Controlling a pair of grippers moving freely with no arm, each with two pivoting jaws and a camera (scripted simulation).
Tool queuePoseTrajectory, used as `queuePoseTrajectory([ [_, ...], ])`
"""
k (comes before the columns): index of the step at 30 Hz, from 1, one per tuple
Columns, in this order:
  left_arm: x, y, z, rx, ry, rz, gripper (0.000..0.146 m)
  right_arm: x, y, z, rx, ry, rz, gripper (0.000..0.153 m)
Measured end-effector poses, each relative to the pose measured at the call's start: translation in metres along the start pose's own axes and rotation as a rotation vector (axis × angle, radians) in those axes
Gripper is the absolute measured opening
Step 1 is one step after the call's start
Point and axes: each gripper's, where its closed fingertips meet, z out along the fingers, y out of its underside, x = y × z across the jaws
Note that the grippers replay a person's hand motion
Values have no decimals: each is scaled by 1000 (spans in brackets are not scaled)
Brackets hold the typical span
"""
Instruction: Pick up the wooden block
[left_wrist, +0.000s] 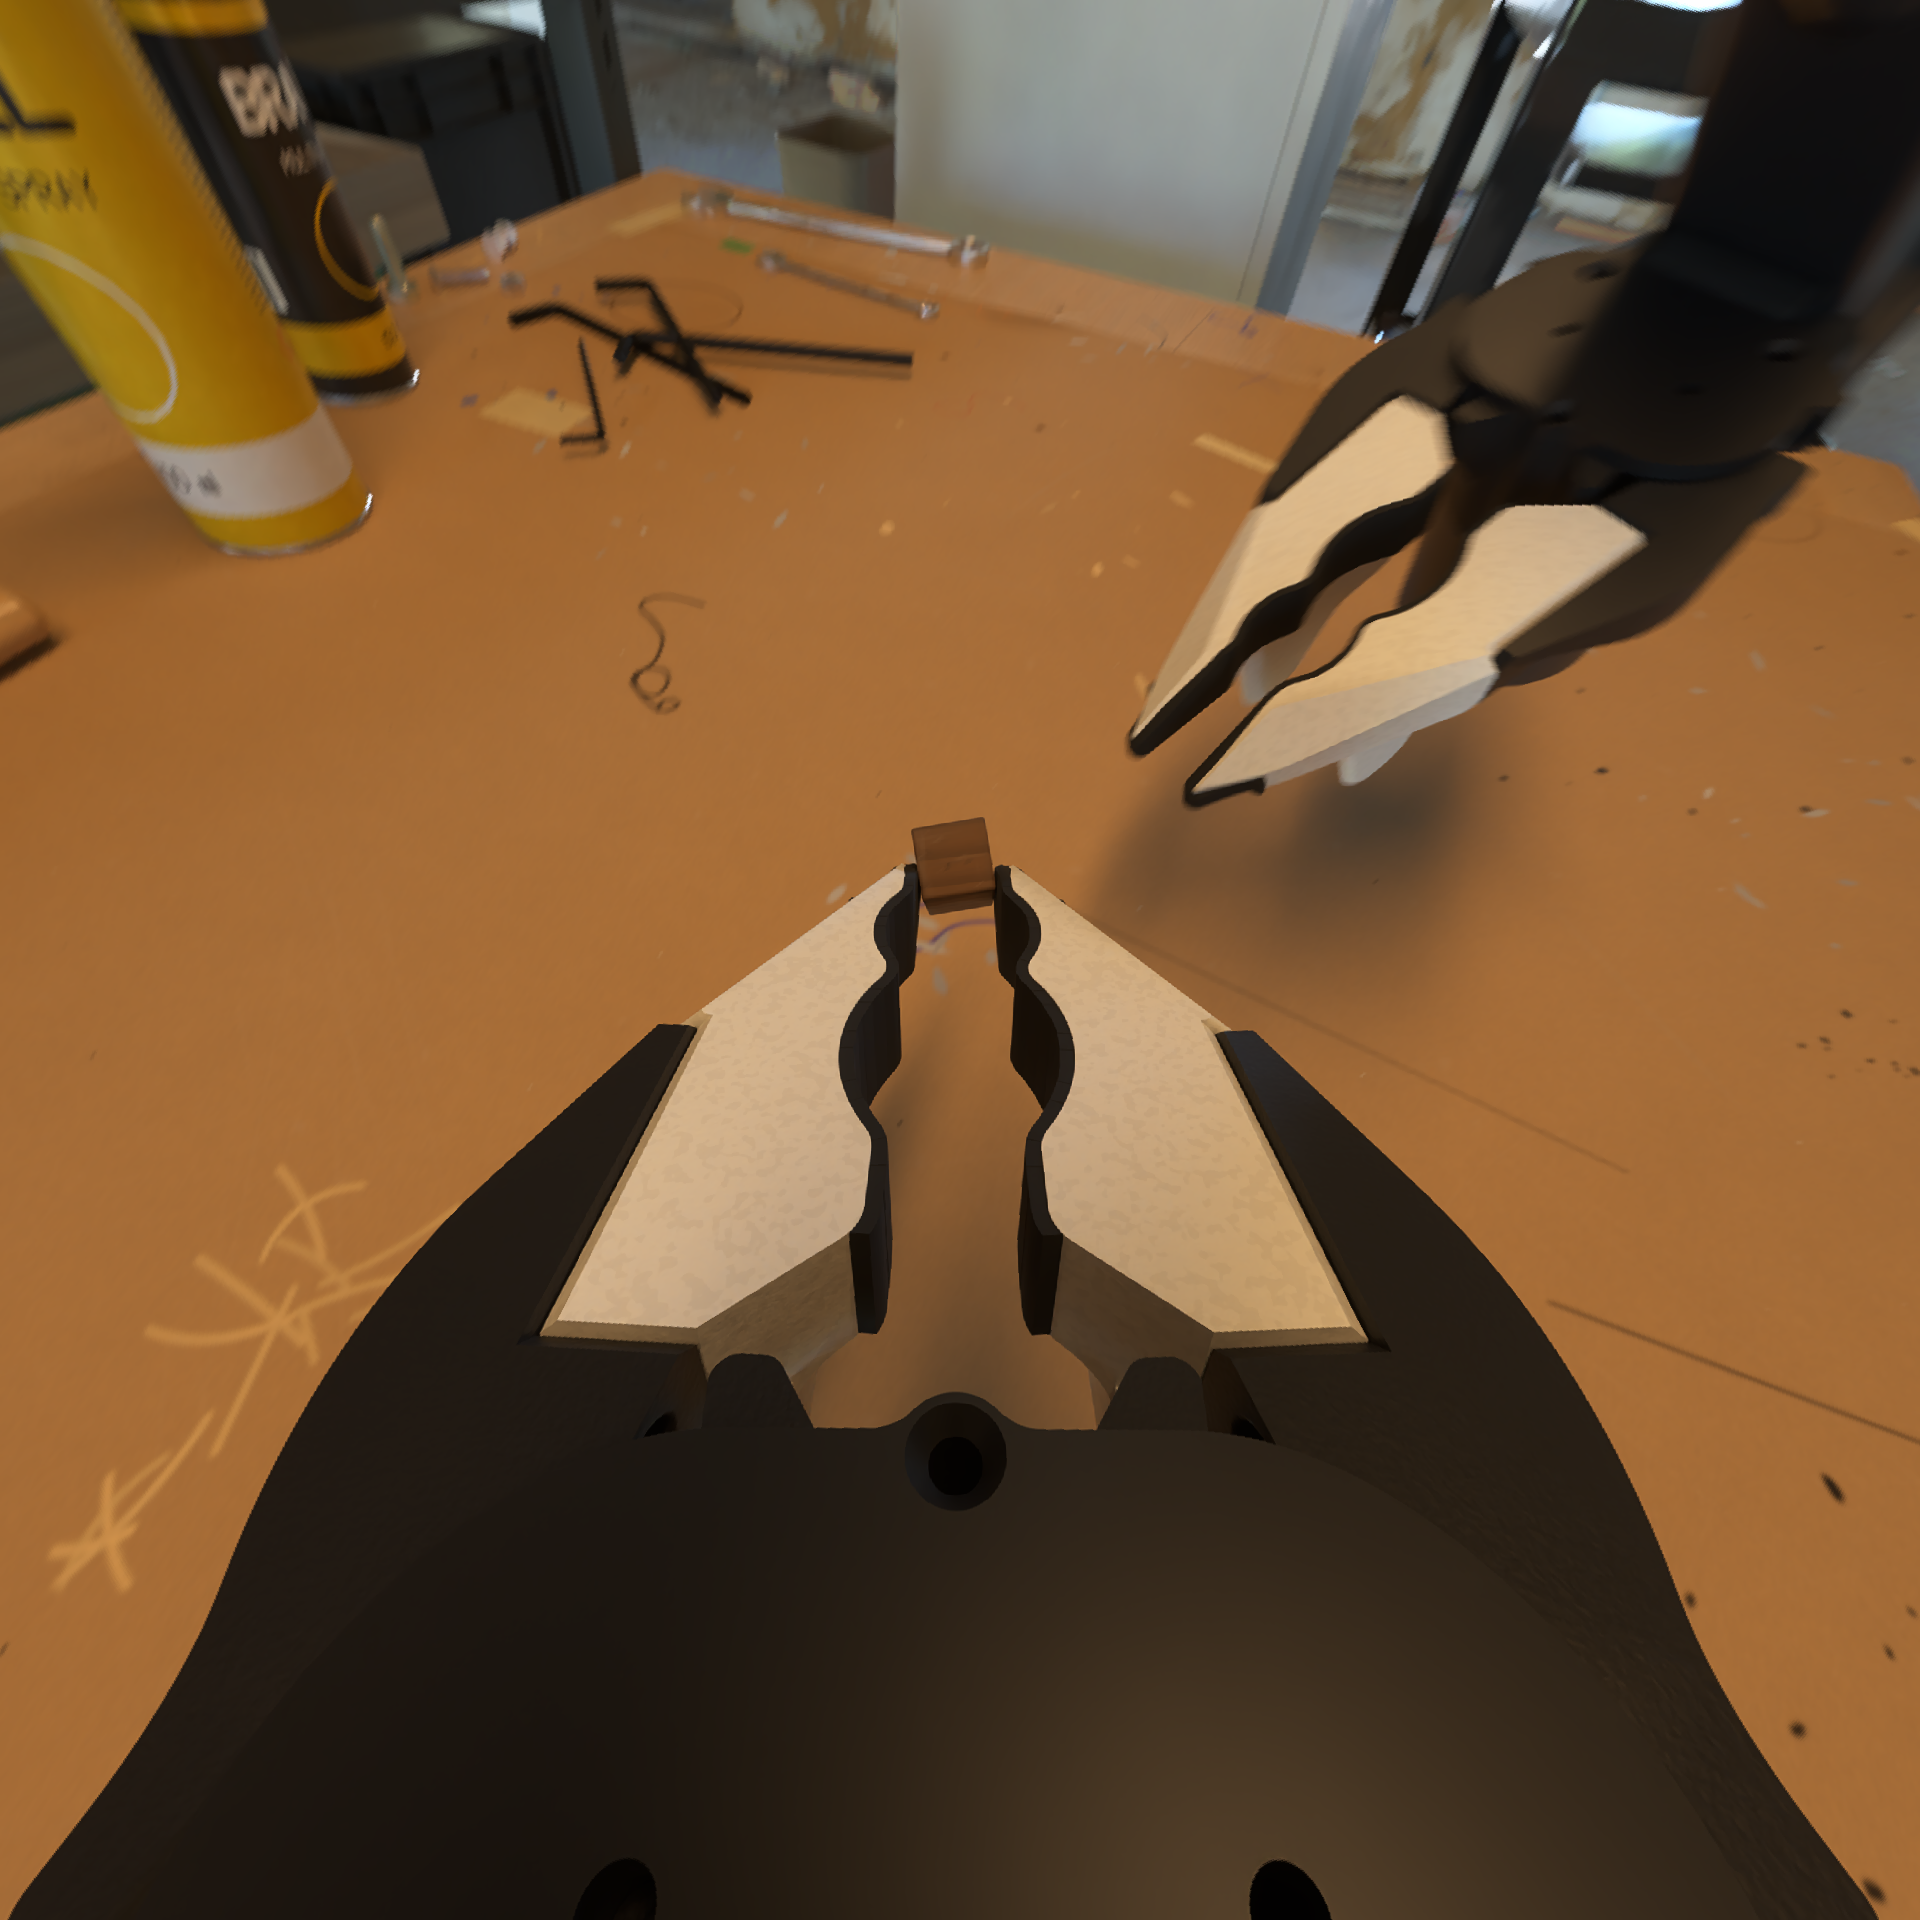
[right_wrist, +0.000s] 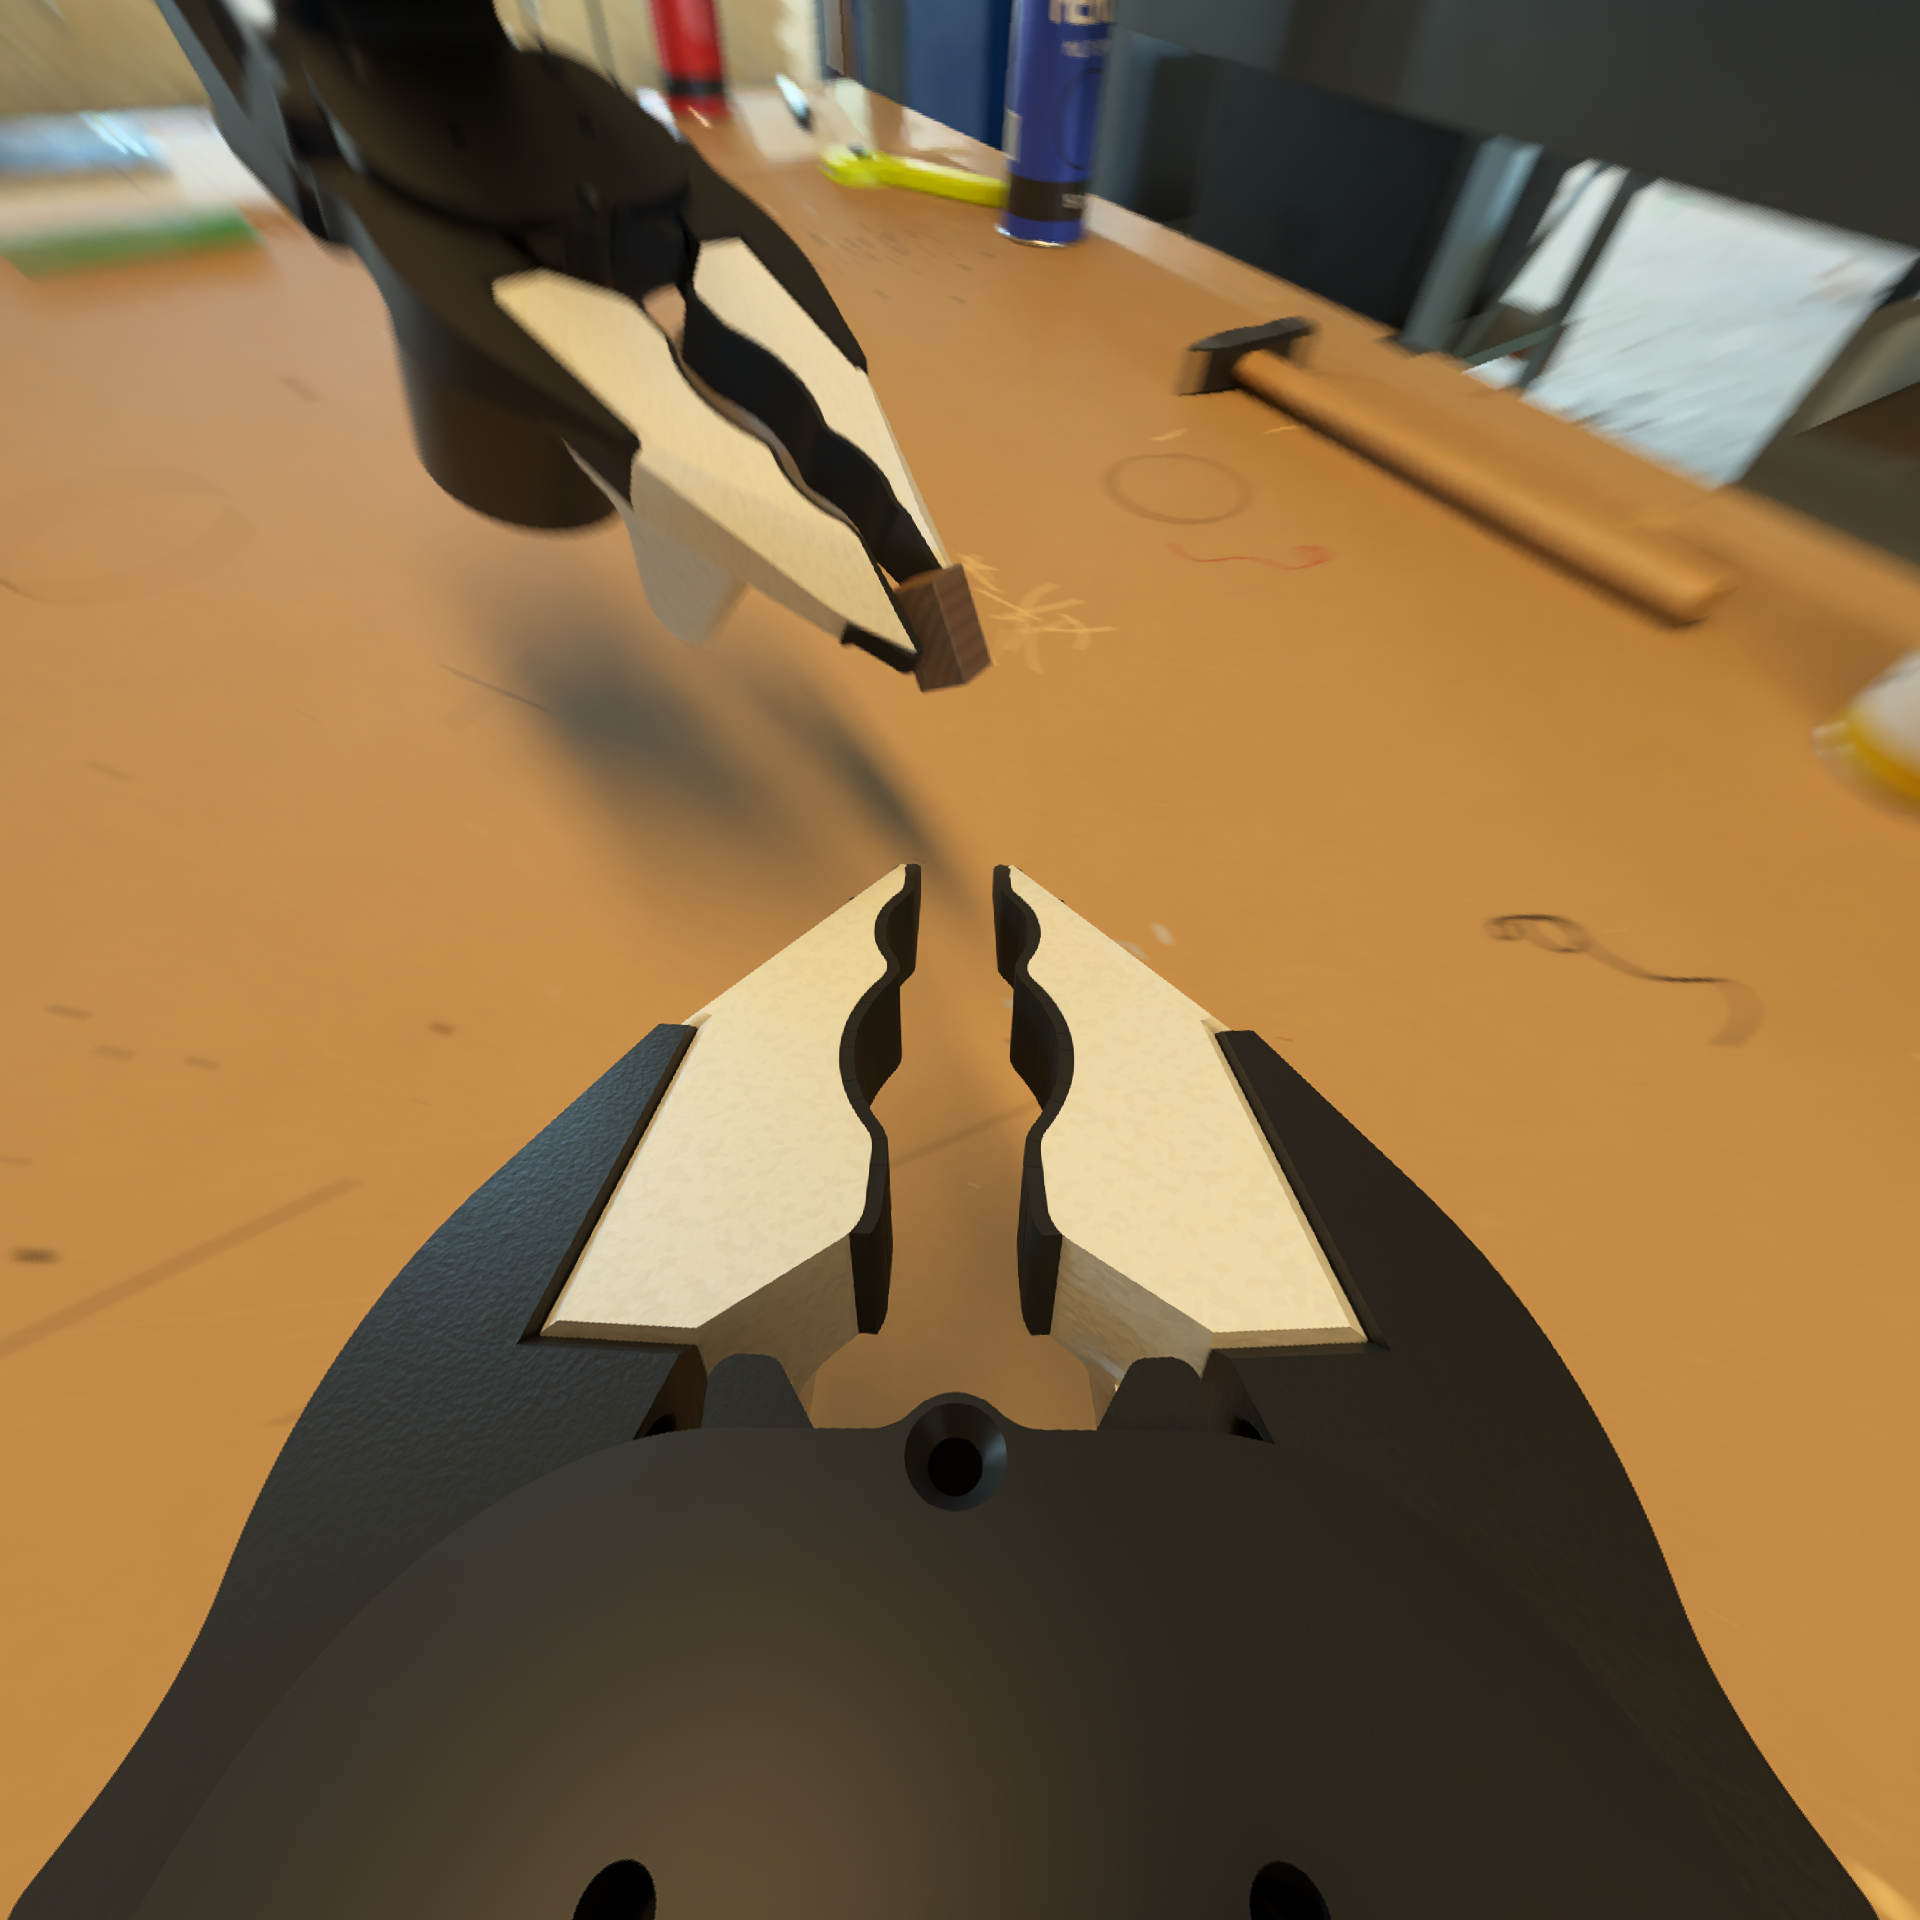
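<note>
The wooden block is a small brown cube pinched between the fingertips of my left gripper, which is shut on it. In the right wrist view the left gripper comes in from the upper left and holds the block a little above the orange table, with its shadow below. My right gripper is empty, its jaws a narrow gap apart, facing the block from a short distance. It also shows in the left wrist view, right of the block.
A yellow spray can and a black can stand at the far left, near hex keys and wrenches. A hammer, a blue can and a yellow-green tool lie along the table's other edge.
</note>
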Motion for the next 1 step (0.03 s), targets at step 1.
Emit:
queuePoseTrajectory([
  [1,5,-5,0,22,11,11,14,-3,-4,1,15,-70,78,15],
])
